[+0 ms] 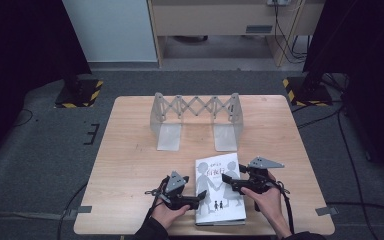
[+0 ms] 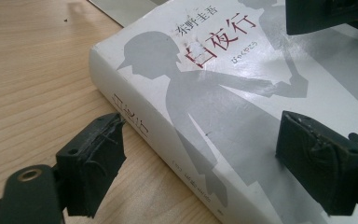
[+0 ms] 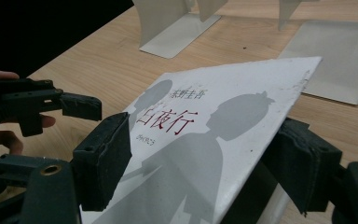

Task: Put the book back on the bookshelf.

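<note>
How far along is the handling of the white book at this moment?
Early. Done: the book has both grippers on it; its front cover is lifted at an angle. In hand: the right gripper has its jaws astride that raised cover; the left gripper straddles the spine edge, pads apparently not pressing. Left: presumably standing it in the grey expandable bookend rack, which holds nothing yet.

The pale wooden tabletop (image 1: 130, 150) stood on grey carpet (image 1: 45, 165). At twelve o'clock on it sat a grey metal expanding rack (image 1: 196, 107). Black drapes (image 1: 20, 40) closed off nine and three o'clock. Yellow-and-black striped stand bases (image 1: 80, 92) rested on the carpet at ten and two. Beyond, at twelve, stood a pale blue panel (image 1: 112, 30) and a wooden desk (image 1: 220, 20), cables (image 1: 285, 35) hanging beside it.
</note>
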Demonstrator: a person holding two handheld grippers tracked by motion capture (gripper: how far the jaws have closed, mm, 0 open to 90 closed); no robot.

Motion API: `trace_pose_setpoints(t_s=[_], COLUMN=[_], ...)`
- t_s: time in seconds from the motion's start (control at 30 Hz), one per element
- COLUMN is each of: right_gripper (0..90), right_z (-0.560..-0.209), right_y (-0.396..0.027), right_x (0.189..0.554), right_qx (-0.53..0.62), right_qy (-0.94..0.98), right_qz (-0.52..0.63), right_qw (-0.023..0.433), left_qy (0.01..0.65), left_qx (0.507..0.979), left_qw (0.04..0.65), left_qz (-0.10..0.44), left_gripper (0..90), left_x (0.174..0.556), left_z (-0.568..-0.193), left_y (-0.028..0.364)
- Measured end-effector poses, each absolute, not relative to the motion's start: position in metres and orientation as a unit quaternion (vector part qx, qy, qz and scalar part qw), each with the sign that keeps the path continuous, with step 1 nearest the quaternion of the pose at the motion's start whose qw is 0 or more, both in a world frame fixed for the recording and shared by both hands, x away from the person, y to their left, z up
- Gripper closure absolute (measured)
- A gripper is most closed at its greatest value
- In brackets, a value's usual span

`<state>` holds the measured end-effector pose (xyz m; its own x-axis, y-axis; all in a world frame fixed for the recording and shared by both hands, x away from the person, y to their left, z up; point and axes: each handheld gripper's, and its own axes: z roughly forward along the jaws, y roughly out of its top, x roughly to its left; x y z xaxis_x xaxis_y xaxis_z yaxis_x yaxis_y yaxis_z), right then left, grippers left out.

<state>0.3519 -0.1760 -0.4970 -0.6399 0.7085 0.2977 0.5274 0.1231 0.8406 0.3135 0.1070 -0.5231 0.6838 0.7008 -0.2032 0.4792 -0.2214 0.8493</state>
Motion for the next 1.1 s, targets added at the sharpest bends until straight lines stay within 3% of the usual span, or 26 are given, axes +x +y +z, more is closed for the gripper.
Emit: trace_pose_setpoints(t_s=[1.1], right_gripper=[24.5], right_z=[-0.506], right_y=[-0.152], right_x=[0.354], right_qx=[0.418], right_qy=[0.751], right_qz=[0.510], right_qw=[0.041], left_qy=[0.392], left_qx=[0.769], left_qw=[0.494], left_qz=[0.109], left_gripper=[16.5], left_x=[0.316], left_z=[-0.524], left_y=[0.116])
